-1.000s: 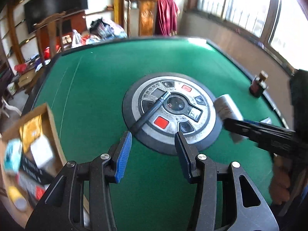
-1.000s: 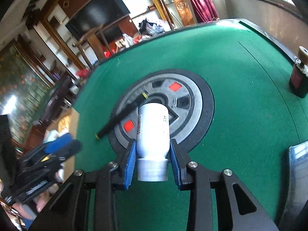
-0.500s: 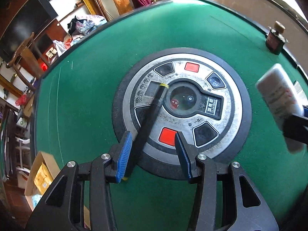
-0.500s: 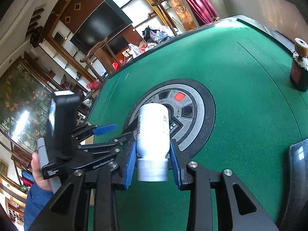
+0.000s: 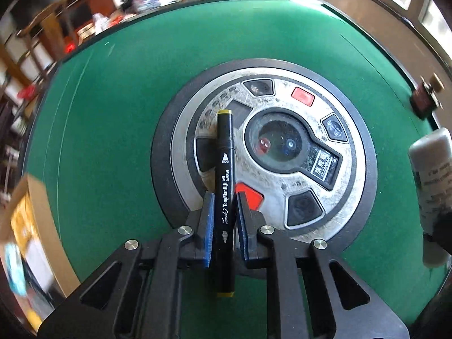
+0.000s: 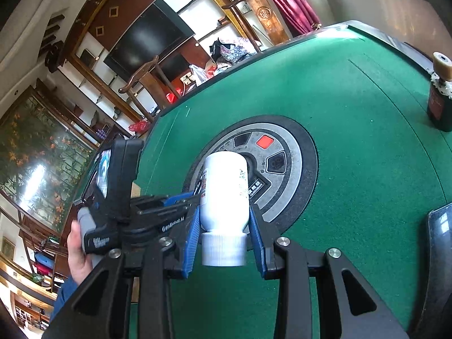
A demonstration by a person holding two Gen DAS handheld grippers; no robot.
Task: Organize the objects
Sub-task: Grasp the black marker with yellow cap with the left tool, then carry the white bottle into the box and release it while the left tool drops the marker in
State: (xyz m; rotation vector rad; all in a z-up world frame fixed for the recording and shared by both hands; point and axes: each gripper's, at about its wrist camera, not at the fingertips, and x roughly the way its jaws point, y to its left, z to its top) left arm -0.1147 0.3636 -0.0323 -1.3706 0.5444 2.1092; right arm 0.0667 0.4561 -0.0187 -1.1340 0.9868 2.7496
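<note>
The left gripper (image 5: 224, 220) is clamped on a black art marker (image 5: 225, 186), its blue pads (image 5: 208, 226) pressing the barrel from both sides low in the centre of the left wrist view; the marker runs straight up the frame, one yellow-tipped end reaching over the grey round control panel (image 5: 282, 192) set in the middle of the green felt table (image 5: 113, 113), the other end poking back toward the camera. At the left edge of that view, blurred, sits a cardboard box (image 5: 36, 212) with packets inside. In the right wrist view the right gripper (image 6: 224, 228) grips a white plastic bottle (image 6: 226, 186) just above its ribbed cap (image 6: 224, 250), the bottle pointing away over the same panel (image 6: 285, 163); the bottle also shows at the right edge of the left view (image 5: 432, 169). A small dark bottle with a cork-like stopper (image 6: 439, 96) stands near the table's rim at the upper right, well apart from both grippers. The person's left hand (image 6: 77, 251) shows at lower left of the right view.
</note>
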